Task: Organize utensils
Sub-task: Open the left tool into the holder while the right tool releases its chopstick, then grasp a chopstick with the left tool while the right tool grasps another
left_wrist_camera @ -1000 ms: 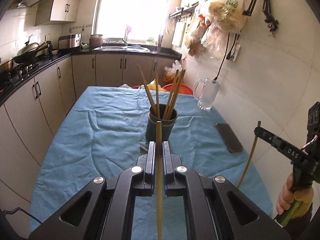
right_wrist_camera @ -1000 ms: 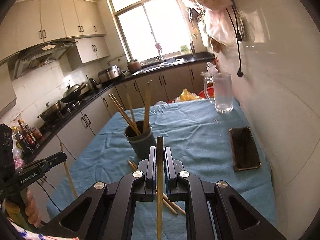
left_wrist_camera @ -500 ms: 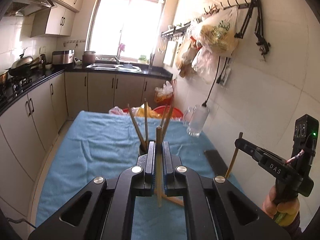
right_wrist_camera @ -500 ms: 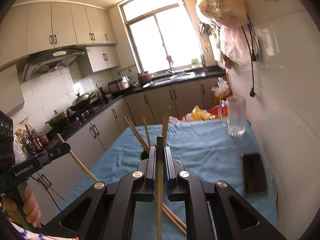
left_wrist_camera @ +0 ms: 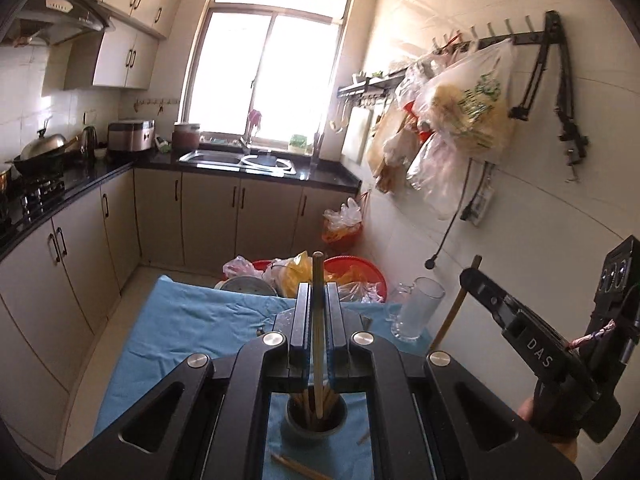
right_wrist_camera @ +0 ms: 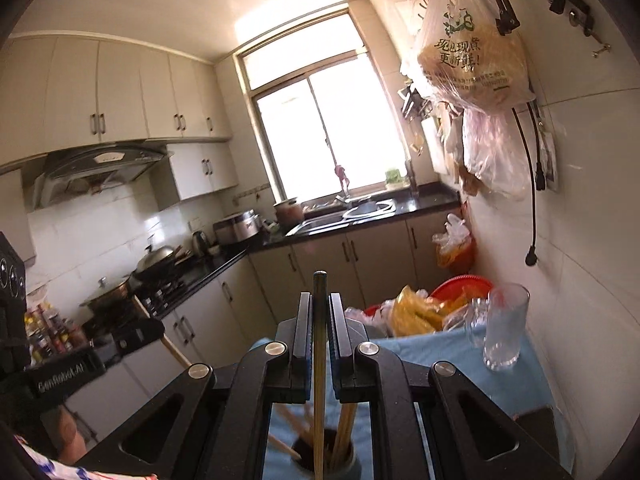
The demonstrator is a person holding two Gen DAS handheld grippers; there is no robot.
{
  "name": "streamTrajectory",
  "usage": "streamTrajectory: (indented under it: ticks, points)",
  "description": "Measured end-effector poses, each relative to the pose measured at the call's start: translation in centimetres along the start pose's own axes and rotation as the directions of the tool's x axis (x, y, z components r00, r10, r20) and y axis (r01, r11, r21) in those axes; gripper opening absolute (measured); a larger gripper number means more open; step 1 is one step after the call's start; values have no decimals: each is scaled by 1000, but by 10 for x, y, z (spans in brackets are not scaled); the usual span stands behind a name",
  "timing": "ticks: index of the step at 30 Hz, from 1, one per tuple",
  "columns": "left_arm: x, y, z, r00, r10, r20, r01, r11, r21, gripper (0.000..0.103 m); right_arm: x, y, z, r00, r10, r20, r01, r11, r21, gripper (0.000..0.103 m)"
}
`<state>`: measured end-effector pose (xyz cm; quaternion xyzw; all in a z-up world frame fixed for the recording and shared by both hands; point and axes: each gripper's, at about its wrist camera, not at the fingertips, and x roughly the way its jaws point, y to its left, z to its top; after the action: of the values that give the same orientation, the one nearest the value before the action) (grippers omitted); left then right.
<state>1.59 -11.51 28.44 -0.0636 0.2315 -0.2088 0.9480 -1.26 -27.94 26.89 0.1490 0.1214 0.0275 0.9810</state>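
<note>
My left gripper [left_wrist_camera: 318, 292] is shut on a wooden chopstick [left_wrist_camera: 317, 340] held upright, its lower end inside the dark holder cup [left_wrist_camera: 316, 424], which holds several chopsticks. My right gripper [right_wrist_camera: 319, 304] is shut on another chopstick [right_wrist_camera: 319, 380], also upright, its lower end in or just in front of the same cup [right_wrist_camera: 326, 460]. The right gripper also shows in the left wrist view [left_wrist_camera: 468, 276], to the right. Loose chopsticks [left_wrist_camera: 296, 466] lie on the blue cloth [left_wrist_camera: 192, 320] beside the cup.
A glass mug [left_wrist_camera: 416, 308] stands at the table's far right near the tiled wall. Red basins with plastic bags [left_wrist_camera: 340, 276] sit past the table's far edge. A dark phone [right_wrist_camera: 536, 428] lies at the right. Kitchen cabinets and a stove [left_wrist_camera: 36, 192] run along the left.
Both grippers have risen and tilted upright over the cup. The chopsticks now point down into it, and the cup has moved from ahead of the fingers to below them.
</note>
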Motion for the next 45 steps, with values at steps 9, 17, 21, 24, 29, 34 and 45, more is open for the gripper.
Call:
streamTrajectory:
  ticks: [9,17,21,24,29,34,45]
  points:
    - [76,18,-25,992,35,-121,-39,999,-29,5,73,-17,-34,994,-62,-95,65,998,25,7]
    - [94,32,-52,981,70,-179,-79,996,-43,6,103,-35,-75,970,-68,-234,77,997,28,11]
    - [84,38,-50,981,65,-181,-76,996,-55,9,91,-42,-77,970,-57,-237,72,996,57,37]
    - [62,43,-48,986,63,-153,-74,995,-70,18,70,-46,-79,971,-62,-232,73,997,37,41]
    - [7,58,-62,992,90,-93,-97,993,-66,35,31,-58,-123,933,-58,-355,65,998,6,51]
    - [-25,88,-115,982,106,-153,-125,985,-117,37,12,-65,-214,799,-13,-601,-29,998,-60,30]
    - [1,121,-232,901,109,-420,-210,956,-204,37,-10,-67,-269,719,-37,-694,13,999,-40,11]
